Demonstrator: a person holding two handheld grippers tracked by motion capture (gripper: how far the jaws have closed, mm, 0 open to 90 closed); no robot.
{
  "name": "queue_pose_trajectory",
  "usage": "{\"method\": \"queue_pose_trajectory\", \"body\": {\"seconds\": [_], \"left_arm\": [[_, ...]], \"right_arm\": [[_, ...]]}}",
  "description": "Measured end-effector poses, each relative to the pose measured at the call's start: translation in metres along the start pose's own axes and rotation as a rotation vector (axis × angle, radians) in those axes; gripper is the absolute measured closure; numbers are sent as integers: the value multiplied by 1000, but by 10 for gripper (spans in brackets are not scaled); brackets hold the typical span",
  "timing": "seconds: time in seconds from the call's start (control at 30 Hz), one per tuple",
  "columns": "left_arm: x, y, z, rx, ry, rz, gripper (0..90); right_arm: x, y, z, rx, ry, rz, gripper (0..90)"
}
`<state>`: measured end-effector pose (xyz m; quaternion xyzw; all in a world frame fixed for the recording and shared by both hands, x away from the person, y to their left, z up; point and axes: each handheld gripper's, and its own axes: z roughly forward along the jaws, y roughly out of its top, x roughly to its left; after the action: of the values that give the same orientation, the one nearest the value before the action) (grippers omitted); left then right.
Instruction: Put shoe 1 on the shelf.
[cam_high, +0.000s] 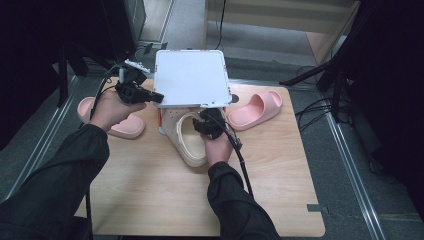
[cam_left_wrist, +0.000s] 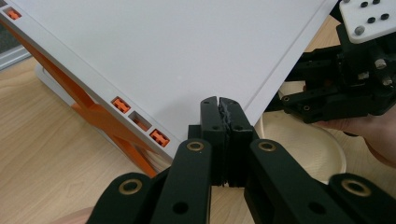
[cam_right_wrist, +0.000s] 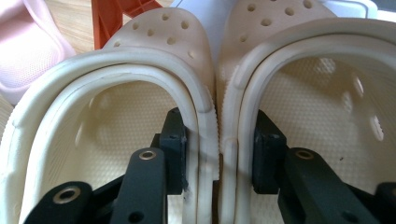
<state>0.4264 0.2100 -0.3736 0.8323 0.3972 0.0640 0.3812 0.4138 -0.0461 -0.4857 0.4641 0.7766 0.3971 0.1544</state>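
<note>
A dark room with grey flooring is surrounding the wooden counter (cam_high: 165, 200) where I am working. From above I am seeing a white lid (cam_high: 191, 77) lifted over an orange-framed box, a pink slipper (cam_high: 256, 110) lying to its right and another pink slipper (cam_high: 120, 125) lying partly under my left hand.

The high view is showing just one cream clog (cam_high: 187, 137) clearly; my right gripper view is revealing two cream clogs (cam_right_wrist: 140, 93) side by side, their inner walls touching, toes pointing toward the orange frame (cam_right_wrist: 114, 14). My right gripper (cam_right_wrist: 219, 154) is straddling those two adjoining walls, one jaw inside each clog, and is pinching them together. The jaws are standing partly apart, with both pads against the walls.

My left gripper (cam_left_wrist: 223, 114) is fully closed on the near edge of the white lid, holding it tilted up. Its own view is showing orange clips (cam_left_wrist: 140, 119) along the lid's side, which the high view is too small to show.
</note>
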Motion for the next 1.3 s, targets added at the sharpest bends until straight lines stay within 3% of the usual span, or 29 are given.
{"method": "queue_pose_trajectory", "body": {"seconds": [0.3, 0.53, 0.7, 0.87, 1.03, 1.17, 1.3], "left_arm": [[1, 0, 0, 1, -4, -5, 889], [0, 0, 0, 3, 2, -9, 886], [0, 0, 0, 3, 6, -11, 887], [-1, 0, 0, -3, 11, -13, 886], [-2, 0, 0, 1, 19, -15, 886], [-1, 1, 0, 5, 12, -41, 885], [-2, 1, 0, 6, 17, -41, 885]], "right_arm": [[1, -8, -8, -3, 33, -19, 553], [-7, -14, -30, 8, 87, -25, 542], [-12, -19, -47, 24, 136, -46, 604], [-11, -26, -67, 1, 188, -59, 740], [-8, -39, -83, -2, 245, -79, 814], [-9, -53, -91, -9, 264, -94, 885], [-10, -68, -96, 5, 265, -108, 900]]}}
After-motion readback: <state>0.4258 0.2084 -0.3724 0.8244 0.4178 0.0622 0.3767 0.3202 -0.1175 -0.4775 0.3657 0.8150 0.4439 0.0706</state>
